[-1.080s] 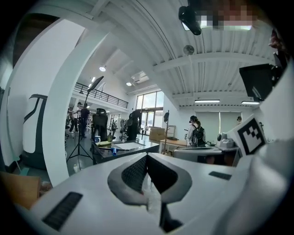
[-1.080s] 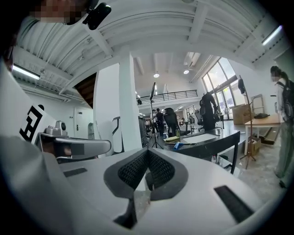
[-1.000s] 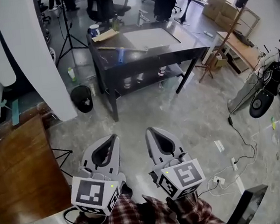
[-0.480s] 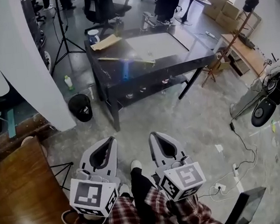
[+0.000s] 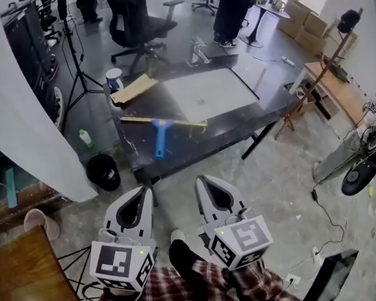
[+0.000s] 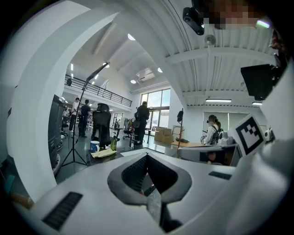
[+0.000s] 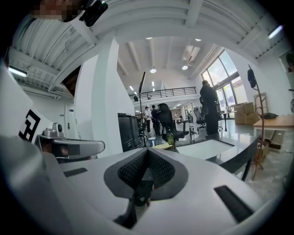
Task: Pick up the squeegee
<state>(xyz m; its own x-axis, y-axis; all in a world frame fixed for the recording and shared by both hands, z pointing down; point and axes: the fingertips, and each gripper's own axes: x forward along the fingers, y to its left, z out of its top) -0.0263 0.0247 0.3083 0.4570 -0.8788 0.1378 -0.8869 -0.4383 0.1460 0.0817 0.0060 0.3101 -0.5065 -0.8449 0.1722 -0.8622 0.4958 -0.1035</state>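
The squeegee [image 5: 160, 131], with a blue handle and a long yellowish blade, lies on the dark table [image 5: 238, 122] near its front left part in the head view. My left gripper [image 5: 144, 193] and right gripper [image 5: 202, 181] are held side by side over the floor, short of the table's near edge, both pointing toward it. Each has its jaws shut with nothing between them. In the left gripper view the left gripper [image 6: 147, 157] points at the table's far end; the right gripper [image 7: 148, 152] does the same in the right gripper view. The squeegee is hidden in both gripper views.
On the table lie a white mat [image 5: 203, 95], a flat cardboard piece [image 5: 133, 88] and a mug [image 5: 114, 79]. A black bin [image 5: 101, 171] stands by the white pillar [image 5: 10, 112]. A tripod [image 5: 74, 51], office chair [image 5: 136, 28] and people stand behind. A wooden tabletop [image 5: 28, 283] is at my left.
Both grippers have moved forward together toward the table, staying shut. The table and squeegee now appear larger and closer in the head view.
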